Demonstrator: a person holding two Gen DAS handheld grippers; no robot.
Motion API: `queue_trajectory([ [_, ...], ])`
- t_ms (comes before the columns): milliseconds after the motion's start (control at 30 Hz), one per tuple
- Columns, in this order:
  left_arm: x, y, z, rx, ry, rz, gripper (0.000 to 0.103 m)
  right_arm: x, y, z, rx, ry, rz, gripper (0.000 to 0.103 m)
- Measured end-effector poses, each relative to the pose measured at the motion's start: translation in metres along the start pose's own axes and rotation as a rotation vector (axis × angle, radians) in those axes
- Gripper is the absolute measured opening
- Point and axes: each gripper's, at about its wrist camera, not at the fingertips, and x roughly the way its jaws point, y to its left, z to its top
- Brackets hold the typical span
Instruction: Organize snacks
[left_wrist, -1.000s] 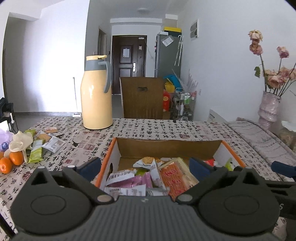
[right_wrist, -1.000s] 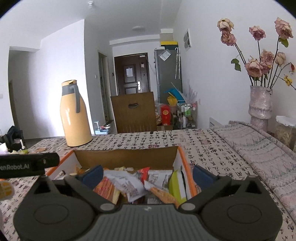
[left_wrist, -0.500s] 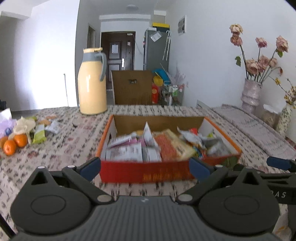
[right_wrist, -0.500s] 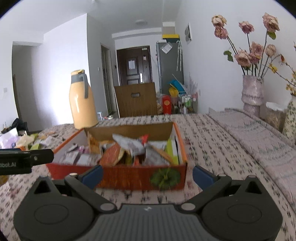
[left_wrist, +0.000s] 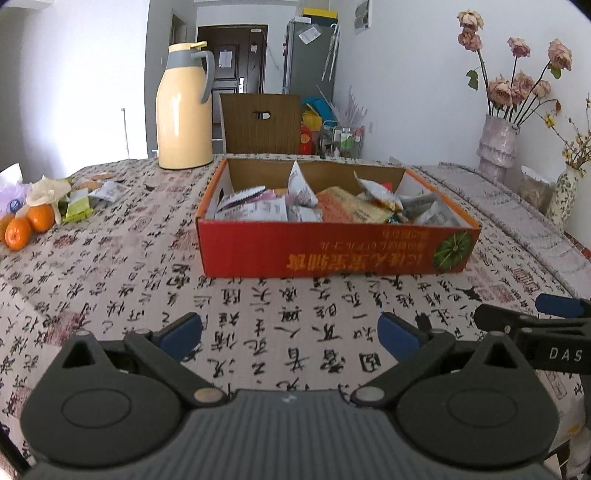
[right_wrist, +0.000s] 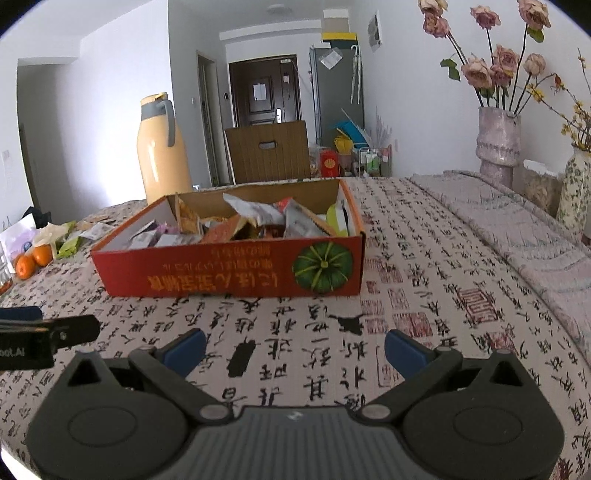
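Observation:
A red cardboard box (left_wrist: 332, 251) with a pumpkin picture stands on the table, filled with several snack packets (left_wrist: 325, 206). It also shows in the right wrist view (right_wrist: 229, 273), with the packets (right_wrist: 258, 221) piled inside. My left gripper (left_wrist: 290, 334) is open and empty, well in front of the box above the tablecloth. My right gripper (right_wrist: 295, 349) is open and empty, also in front of the box. A few loose snack packets (left_wrist: 79, 208) lie at the far left of the table.
A yellow thermos jug (left_wrist: 183, 107) stands behind the box at the left. Oranges (left_wrist: 27, 225) and a plastic bag lie at the left edge. Vases with dried roses (left_wrist: 498, 142) stand at the right. A wooden chair back (left_wrist: 260, 122) is behind the table.
Both grippers have pulled back from over the box toward the near side of the table. The box now sits farther ahead and its red front face is in full view.

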Motion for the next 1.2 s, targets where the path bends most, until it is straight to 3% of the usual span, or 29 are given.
queue_trajectory([
  [1200, 0.0013, 0.0006, -0.0087, -0.004, 0.020, -0.002, 0.103, 0.0014, 0.0028, -0.0047, 0.000, 0.023, 0.007, 0.103],
])
